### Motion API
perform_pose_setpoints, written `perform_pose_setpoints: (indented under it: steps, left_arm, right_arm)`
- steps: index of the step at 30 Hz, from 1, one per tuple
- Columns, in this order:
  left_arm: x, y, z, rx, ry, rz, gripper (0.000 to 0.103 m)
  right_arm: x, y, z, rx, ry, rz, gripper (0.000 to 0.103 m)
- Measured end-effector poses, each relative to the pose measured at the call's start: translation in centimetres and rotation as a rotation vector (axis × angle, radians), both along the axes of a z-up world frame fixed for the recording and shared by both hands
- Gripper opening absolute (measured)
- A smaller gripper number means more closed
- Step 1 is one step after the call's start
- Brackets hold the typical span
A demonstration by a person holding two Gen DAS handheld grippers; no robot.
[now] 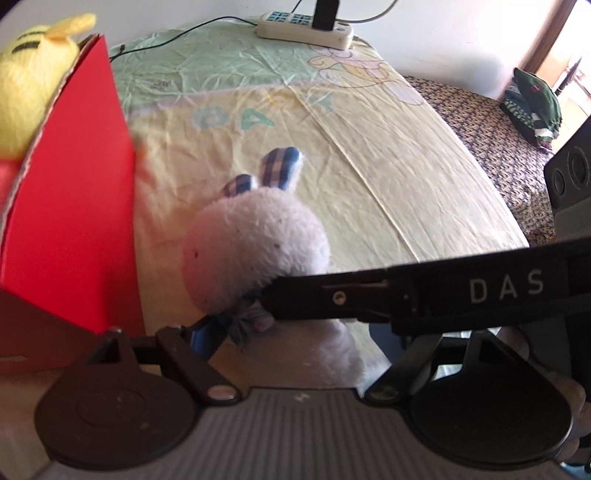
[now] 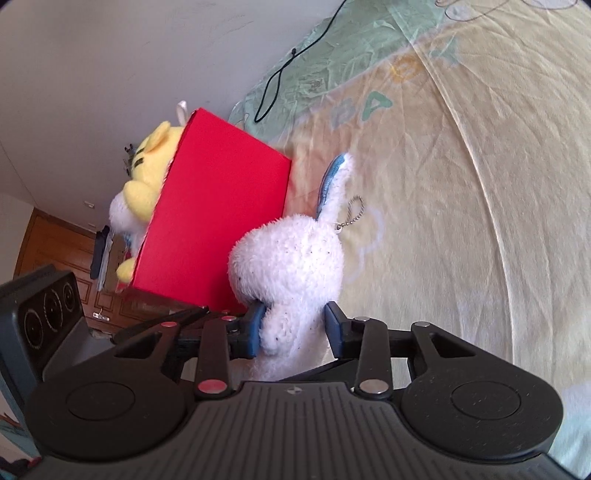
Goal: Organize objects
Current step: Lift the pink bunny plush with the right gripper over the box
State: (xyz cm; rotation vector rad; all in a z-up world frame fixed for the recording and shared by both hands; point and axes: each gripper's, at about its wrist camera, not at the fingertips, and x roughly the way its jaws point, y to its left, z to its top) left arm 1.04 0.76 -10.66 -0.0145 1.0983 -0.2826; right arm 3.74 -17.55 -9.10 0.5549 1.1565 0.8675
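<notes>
- Blue pads point(image 2: 256, 326) of our right gripper point(image 2: 295, 325) pinch the fluffy white plush rabbit point(image 2: 291, 258) beside the red cardboard box point(image 2: 218, 210).
- Our left gripper point(image 1: 236, 325): we cannot tell its opening.

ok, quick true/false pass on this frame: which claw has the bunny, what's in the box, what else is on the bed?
1. The right claw is shut on the white plush rabbit with blue plaid ears. True.
2. The open red cardboard box is empty. False: a yellow plush toy sits in it, with something white beside it.
3. The rabbit has a ball-chain loop at its head. True.
4. The white power strip lies inside the box. False: it lies at the far edge of the yellow and green printed sheet.
5. The left claw holds the yellow toy. False: that toy is in the box; whether the left claw is open or shut cannot be told.
</notes>
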Motion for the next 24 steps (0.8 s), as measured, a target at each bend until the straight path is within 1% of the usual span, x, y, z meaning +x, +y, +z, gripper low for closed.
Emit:
perform_pose_setpoints:
  steps: [5,10,13,16,19,24]
  left_arm:
    - [-2.0,0.2,0.5,0.011,-0.015,-0.042,0.082]
    - [-4.3,2.0,1.3,-0.006,-0.020,-0.019,0.082]
    - [-5.7,3.4,1.9,-0.006,-0.029,0.016,0.082]
    - [-7.2,4.9,2.3,-0.002,-0.028,0.055,0.082]
    - [-8.8,6.3,2.3,0.011,-0.027,0.110,0.082]
    - [-11.5,9.2,3.0,0.010,-0.027,0.218,0.082]
  right_arm:
    - [-1.6,0.1,0.8,-0.014,-0.024,0.051,0.037]
    - [-3.1,1.3,1.6,-0.005,-0.038,0.111,0.037]
    - [-4.0,2.9,1.9,0.002,-0.035,0.169,0.037]
    - [-5.0,4.7,2.4,0.002,-0.051,0.234,0.037]
    - [-5.9,6.6,2.4,0.014,-0.049,0.292,0.037]
    - [-7.4,10.0,2.9,0.035,-0.061,0.399,0.037]
